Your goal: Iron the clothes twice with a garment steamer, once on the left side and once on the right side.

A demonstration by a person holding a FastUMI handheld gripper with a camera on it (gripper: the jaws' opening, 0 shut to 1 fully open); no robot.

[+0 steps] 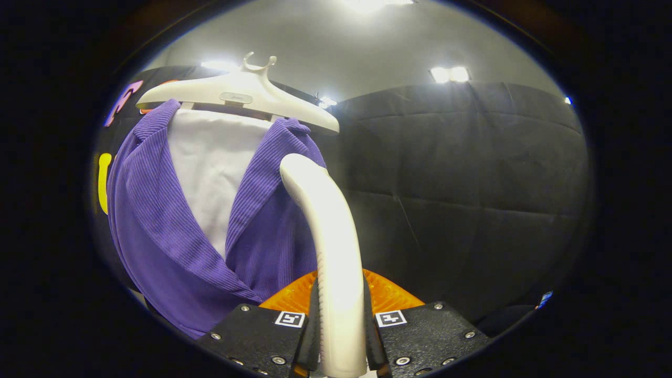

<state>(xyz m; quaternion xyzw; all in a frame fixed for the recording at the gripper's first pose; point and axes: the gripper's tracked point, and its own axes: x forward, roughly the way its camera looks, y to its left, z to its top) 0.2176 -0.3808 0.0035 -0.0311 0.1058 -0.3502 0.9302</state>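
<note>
Between the fingers of our gripper point(340, 336) sits the handle of the garment steamer point(328, 236), and both fingers press on it from either side, so we have it clamped firmly. Its pale handle rises ahead of the fingers and curves toward the clothes; the head is turned away from us, so we cannot tell whether it touches the cloth. Just ahead hangs a purple ribbed cardigan point(157, 226) over a white shirt point(210, 168), both on a white hanger point(236, 94) in front of the black booth wall point(462, 184). The steamer's top meets the cardigan's front panel and collar on the side nearer the open wall, high up near the shoulder.

We judge that one of the two passes is in hand, and near its top end. Which pass it is we cannot say. The next move likely calls for a steady draw down that panel, keeping the head close to the fabric without snagging the collar.
</note>
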